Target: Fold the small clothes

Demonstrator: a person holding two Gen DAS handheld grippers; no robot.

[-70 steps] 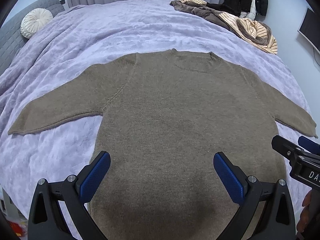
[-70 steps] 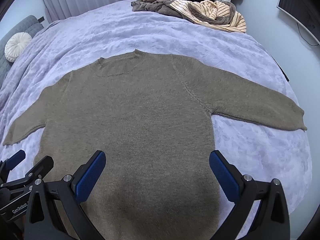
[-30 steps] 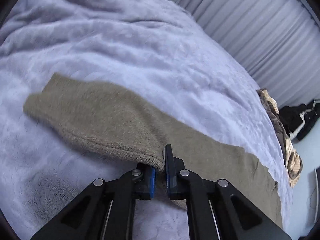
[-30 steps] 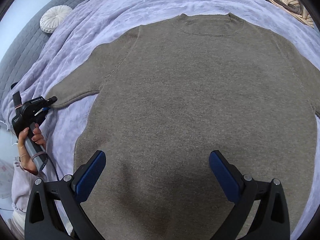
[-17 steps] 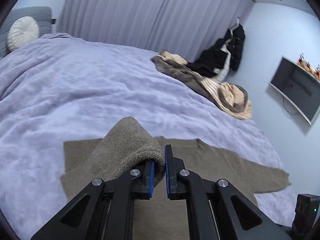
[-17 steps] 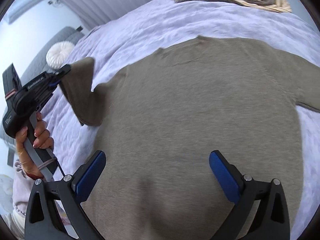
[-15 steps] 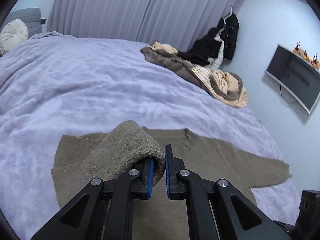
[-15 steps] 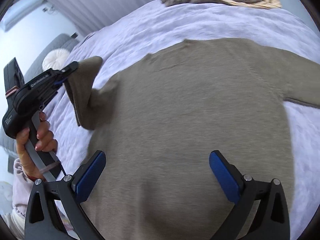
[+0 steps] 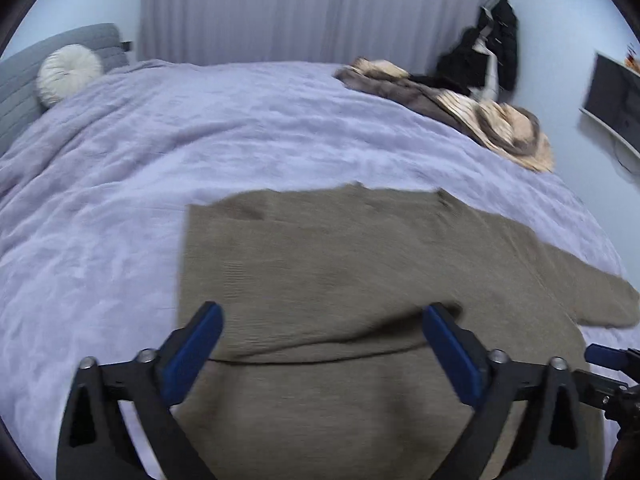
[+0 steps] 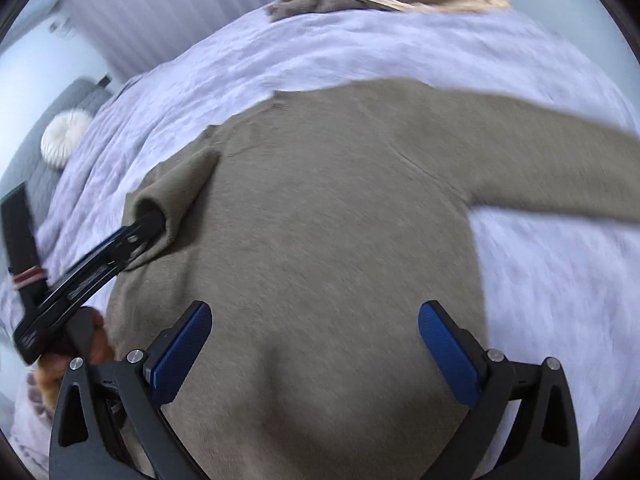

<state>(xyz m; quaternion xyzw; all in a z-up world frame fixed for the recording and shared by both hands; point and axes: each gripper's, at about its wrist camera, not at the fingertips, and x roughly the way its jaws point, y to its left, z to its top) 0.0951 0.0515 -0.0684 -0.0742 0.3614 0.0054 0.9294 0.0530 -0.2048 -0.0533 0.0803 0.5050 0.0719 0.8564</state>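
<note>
Hovering over sweater [image 9: 360,264]: both tongs [image 9: 322,350] [image 10: 314,346] spread wide.

Wide bare blanket [image 9: 160,152] along the bed's left side, free passage there. Far right corner's blocked by a heap of clothes [image 9: 480,116]. A round cushion [image 9: 68,72] sits at the far left corner.

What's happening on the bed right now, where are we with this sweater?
A person with two handheld grippers is folding a brown sweater on the lilac bedspread. Its left sleeve lies folded across the body, and the left gripper is open over it. The right gripper hovers open, with the right sleeve spread out flat.
</note>
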